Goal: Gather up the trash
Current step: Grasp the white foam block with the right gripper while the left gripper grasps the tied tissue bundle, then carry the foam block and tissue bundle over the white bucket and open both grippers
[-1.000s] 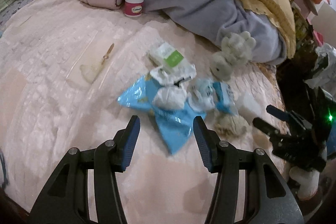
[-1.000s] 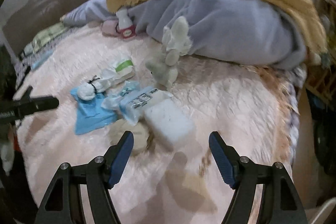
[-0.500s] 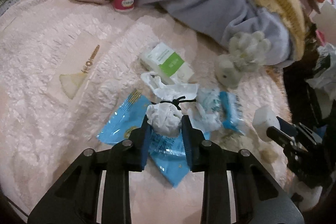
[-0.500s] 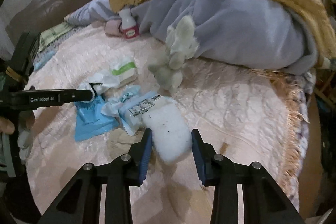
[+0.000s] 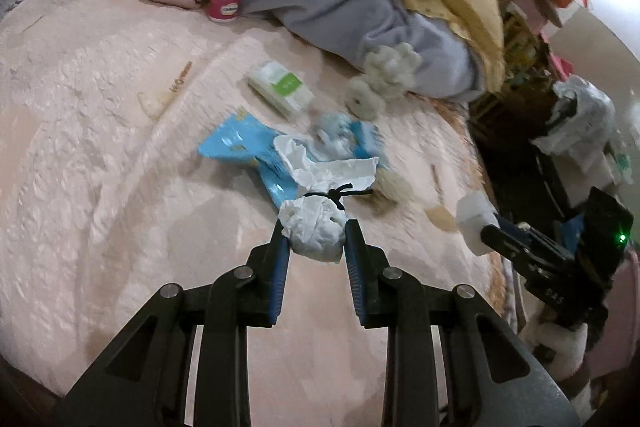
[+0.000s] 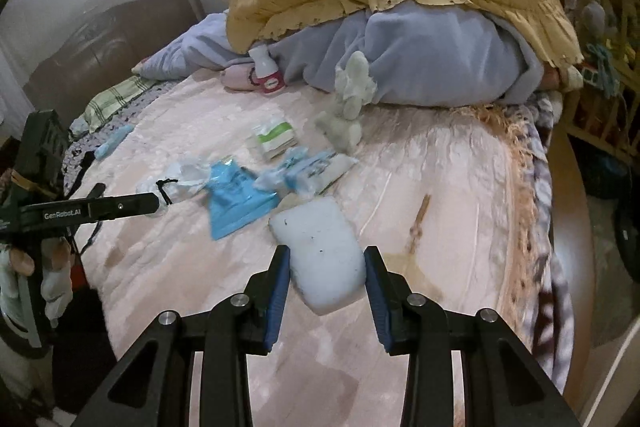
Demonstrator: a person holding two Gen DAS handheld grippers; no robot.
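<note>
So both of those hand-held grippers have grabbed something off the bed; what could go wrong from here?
The left hand-held gripper pinches only the lower bulge of the tied white bag; soft and crumpled, it might slip out. The right hand-held gripper clamps just the near end of the white foam block, so most of it sticks out and could twist loose. The blue wrapper and other scraps lie close by and may get dragged along.

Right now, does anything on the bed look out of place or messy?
Yes. A torn blue wrapper and crumpled packets lie strewn mid-bed beside a tissue pack, and brownish stains mark the pink bedspread.
</note>
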